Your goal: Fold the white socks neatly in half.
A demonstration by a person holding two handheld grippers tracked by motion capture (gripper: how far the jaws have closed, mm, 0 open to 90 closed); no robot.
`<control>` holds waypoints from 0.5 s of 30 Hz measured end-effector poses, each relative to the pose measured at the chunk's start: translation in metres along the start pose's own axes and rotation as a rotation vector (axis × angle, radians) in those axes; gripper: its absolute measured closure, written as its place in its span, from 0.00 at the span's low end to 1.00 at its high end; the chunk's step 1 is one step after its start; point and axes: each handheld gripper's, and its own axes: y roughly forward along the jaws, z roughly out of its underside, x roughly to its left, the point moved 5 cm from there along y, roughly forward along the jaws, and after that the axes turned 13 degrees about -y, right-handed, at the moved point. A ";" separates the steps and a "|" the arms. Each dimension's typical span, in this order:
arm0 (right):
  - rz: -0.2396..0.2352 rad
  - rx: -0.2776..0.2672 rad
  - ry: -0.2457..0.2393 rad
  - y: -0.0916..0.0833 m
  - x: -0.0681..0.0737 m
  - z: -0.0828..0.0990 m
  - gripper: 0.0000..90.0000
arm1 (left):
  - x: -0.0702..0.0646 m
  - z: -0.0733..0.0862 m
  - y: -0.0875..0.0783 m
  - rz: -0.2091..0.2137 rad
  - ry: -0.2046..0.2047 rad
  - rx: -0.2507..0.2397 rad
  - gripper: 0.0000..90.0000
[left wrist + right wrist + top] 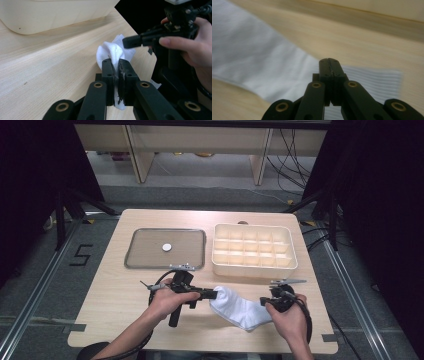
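Left gripper (115, 65): jaws clenched on a fold of the white sock (112, 51), cloth pinched between the two black pads and bunched just past the tips. In the high view this left gripper (212, 294) lies level, pointing toward the table's right, tips at the sock's (239, 309) left end.

Right gripper (329, 60): jaws pressed flat together, nothing between them; the ribbed cuff of the sock (372, 82) lies on the wood under and beyond the tips. In the high view the right gripper (264, 301) points left at the sock's right end. From the left gripper view it (126, 42) hangs just above the sock.

Count: one sock, two grippers, two hands. One sock only, lying on the near part of the table (120, 315), between the two grippers, slanting from upper left to lower right.

Hands: left hand (167, 301) wrapped round its grip, forearm coming in from lower left. Right hand (287, 315) closed on its grip, forearm from lower right.

Farther back: one cream compartment box (254, 249), grid of cells, near side just beyond the sock. One flat grey tray (145, 251) to its left, one small white disc (166, 247) on it.
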 end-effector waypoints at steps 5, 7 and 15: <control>0.091 0.017 0.035 -0.006 -0.032 0.009 1.00 | 0.000 -0.001 0.000 0.001 -0.003 -0.001 0.93; 0.104 0.036 0.053 -0.006 -0.039 0.014 1.00 | 0.000 -0.001 0.001 0.002 -0.003 0.000 0.93; 0.148 0.070 0.073 0.001 -0.052 0.025 1.00 | 0.000 -0.002 0.001 -0.001 -0.001 0.000 0.93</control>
